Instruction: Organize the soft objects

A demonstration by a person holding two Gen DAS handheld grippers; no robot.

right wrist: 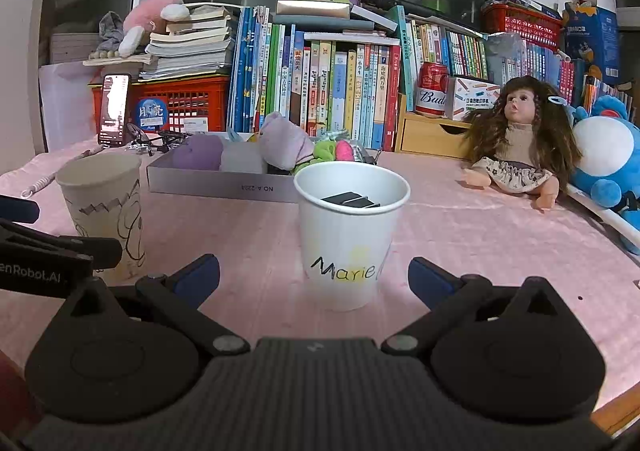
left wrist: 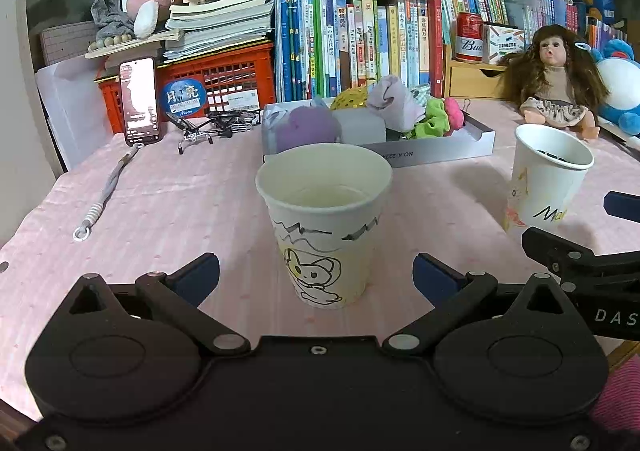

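On the pink table [left wrist: 168, 211], both claws, left [left wrist: 316, 275] and right [right wrist: 314, 275], are hovering wide, empty, facing cups [left wrist: 324, 227]; next likely reaching for the tray [left wrist: 440, 155] of soft toys [left wrist: 394, 103].

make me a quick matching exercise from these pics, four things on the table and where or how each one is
Things:
1. cup with a rabbit drawing
2. cup marked Marie
3. doll
4. phone

States:
a. holds something black
b. sitting beside a blue plush toy
c. propped against a red crate
d. between the open left gripper's fingers

Pairs: 1-d, 2-a, 3-b, 4-c
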